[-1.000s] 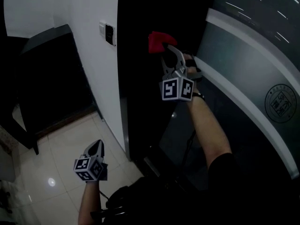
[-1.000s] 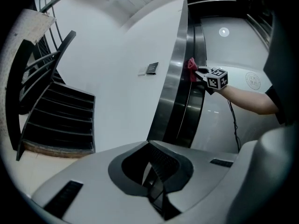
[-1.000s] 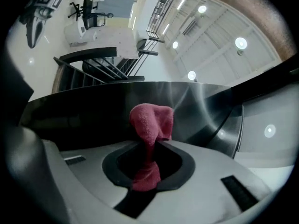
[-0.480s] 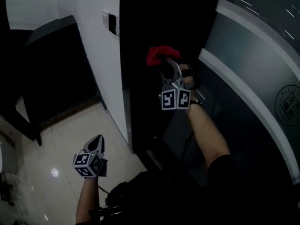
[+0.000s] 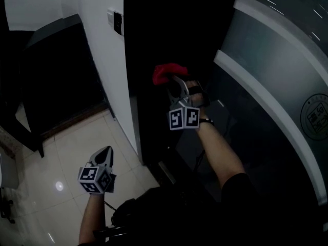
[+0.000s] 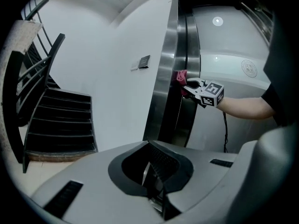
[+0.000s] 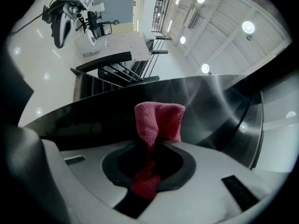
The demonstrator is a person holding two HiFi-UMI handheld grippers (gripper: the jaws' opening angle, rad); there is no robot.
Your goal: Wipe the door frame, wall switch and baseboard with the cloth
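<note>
Here, your right gripper (image 5: 174,83) had its fingers clenched on the red cloth (image 5: 165,72), which appeared to touch the dark metal door frame (image 5: 141,55). The left gripper (image 5: 105,155) hung low, fingers together on nothing. Only a narrow fold sat in the grip, so hard dragging could have pulled it free and let bare fingers scrape the frame.

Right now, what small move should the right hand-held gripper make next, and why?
Probably slide the red cloth down the metal door frame: the right hand-held gripper is shut on it, holding it against the frame, much of which lies below.
</note>
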